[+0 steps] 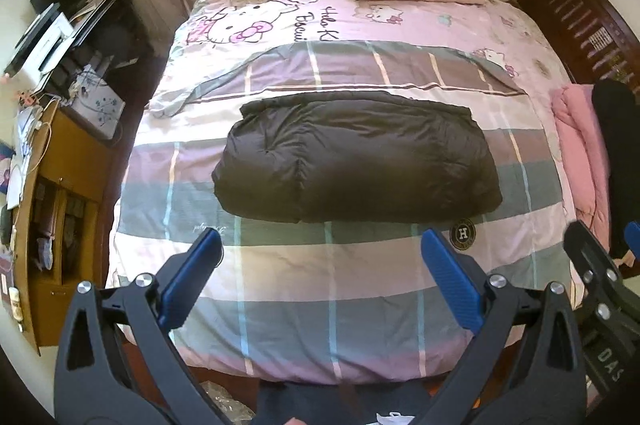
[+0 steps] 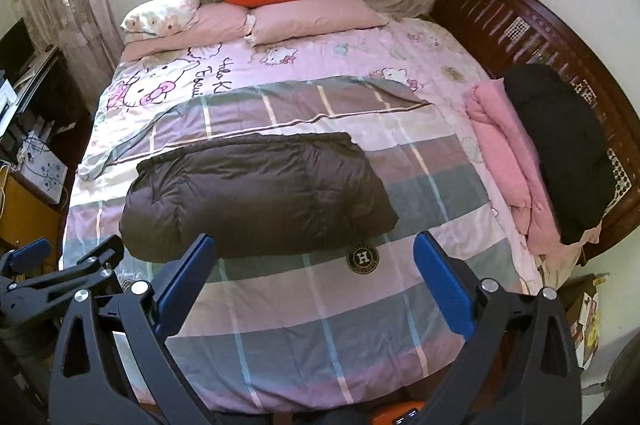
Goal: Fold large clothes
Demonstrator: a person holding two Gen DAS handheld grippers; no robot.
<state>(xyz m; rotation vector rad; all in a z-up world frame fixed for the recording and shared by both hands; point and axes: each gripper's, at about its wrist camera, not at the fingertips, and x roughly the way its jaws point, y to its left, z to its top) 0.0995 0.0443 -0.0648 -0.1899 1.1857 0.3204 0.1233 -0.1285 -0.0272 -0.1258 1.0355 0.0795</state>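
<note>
1. The dark puffy jacket (image 1: 356, 157) lies folded into a compact rectangle across the middle of the bed (image 1: 280, 305), nearer the foot edge than the pillows, with a round badge showing at its near right corner.
2. Its sides look tucked in and the bundle neat, so this garment seems finished or 1 smoothing pass short.
3. The left tool (image 1: 320, 285) hangs over the foot edge, fingers spread wide, grasping nothing.
4. The right tool (image 2: 316, 289) is likewise released and empty.
5. A pink garment (image 2: 508, 161) and a black garment (image 2: 560, 145) sit heaped along the bed's right edge, seemingly left to fold.
</note>
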